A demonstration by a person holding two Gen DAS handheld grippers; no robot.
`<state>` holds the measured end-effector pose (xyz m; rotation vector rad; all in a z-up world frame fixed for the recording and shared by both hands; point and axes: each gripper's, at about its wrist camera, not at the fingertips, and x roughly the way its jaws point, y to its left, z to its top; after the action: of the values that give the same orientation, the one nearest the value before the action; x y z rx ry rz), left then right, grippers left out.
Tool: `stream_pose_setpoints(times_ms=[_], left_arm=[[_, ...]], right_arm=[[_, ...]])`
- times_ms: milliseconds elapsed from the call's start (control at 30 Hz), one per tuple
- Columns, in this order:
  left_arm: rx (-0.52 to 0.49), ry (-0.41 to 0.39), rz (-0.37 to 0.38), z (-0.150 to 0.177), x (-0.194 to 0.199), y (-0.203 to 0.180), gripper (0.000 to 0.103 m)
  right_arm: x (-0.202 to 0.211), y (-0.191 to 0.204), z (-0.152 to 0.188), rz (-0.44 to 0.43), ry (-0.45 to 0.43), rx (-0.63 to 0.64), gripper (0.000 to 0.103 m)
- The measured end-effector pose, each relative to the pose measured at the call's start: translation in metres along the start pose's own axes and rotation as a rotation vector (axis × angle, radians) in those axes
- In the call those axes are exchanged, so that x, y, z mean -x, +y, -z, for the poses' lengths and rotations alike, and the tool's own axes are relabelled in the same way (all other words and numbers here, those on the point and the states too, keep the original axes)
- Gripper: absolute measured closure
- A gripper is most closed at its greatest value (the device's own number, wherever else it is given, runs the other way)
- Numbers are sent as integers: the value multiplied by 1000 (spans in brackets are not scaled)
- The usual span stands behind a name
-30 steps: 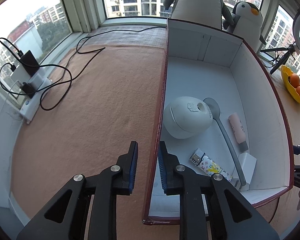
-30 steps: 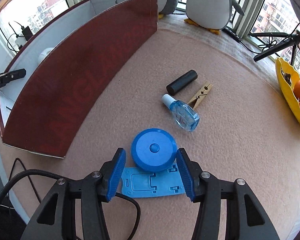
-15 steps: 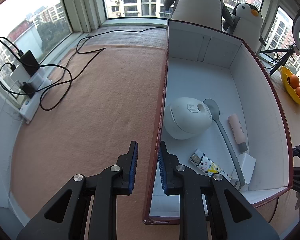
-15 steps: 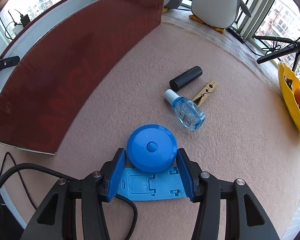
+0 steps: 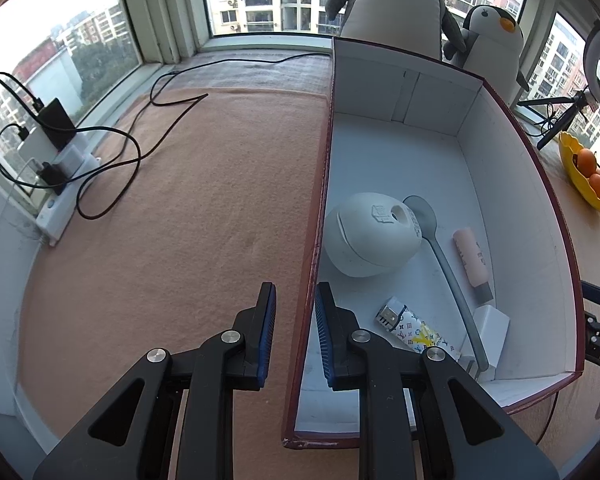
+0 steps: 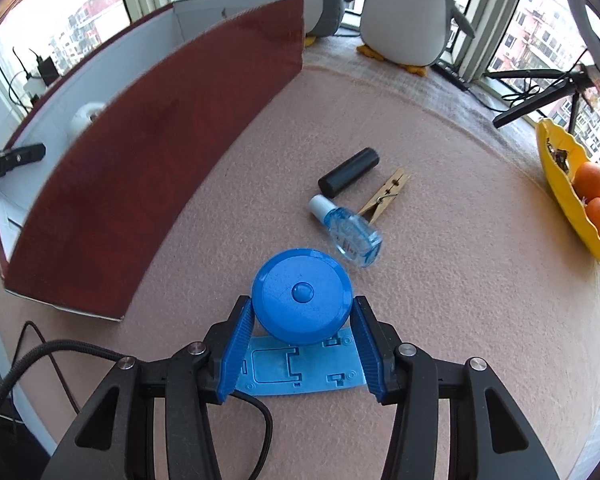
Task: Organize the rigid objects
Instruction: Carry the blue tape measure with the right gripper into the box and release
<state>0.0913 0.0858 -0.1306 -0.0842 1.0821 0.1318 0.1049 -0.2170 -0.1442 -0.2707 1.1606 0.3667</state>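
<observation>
Surface: pink felt mat point(image 6: 440, 320) by windows.
Right gripper point(image 6: 302, 350): pads pressed against blue round case point(image 6: 302, 296), held above blue flat stand point(image 6: 300, 368).
Left gripper point(image 5: 295, 336): slightly parted, straddling box wall point(image 5: 318, 216).
Left view only: white dome point(image 5: 370, 234), spoon point(image 5: 444, 264) inside box.

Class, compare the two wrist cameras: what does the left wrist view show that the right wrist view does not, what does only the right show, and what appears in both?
Only the left wrist view shows the box's contents: a white round object, a grey spoon, a pink tube and a white charger, plus the left gripper straddling the box wall.

Only the right wrist view shows the right gripper shut on the blue disc, a blue flat plate, a clear bottle, a black cylinder and a clothespin.

Both show the red box, the plush penguins and the yellow fruit dish.
</observation>
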Motion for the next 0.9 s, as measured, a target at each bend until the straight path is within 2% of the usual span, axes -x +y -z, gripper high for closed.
stream_pose_setpoints(times_ms=[200,433,533,900], left_arm=[[1,-1,9,0,0,0,84],[-1,-11,17,0,1,0,85],[-3,-14,22,0,2,0,85],[-4,-23,34,-1,0,3,96]], right_arm=[[34,9,-15,8,-99,-8,58],[62,32,-40,-28,-183,0,58],[69,44,-49,-50,-196,7,58],[78,88,-75,-88,-221,63,57]])
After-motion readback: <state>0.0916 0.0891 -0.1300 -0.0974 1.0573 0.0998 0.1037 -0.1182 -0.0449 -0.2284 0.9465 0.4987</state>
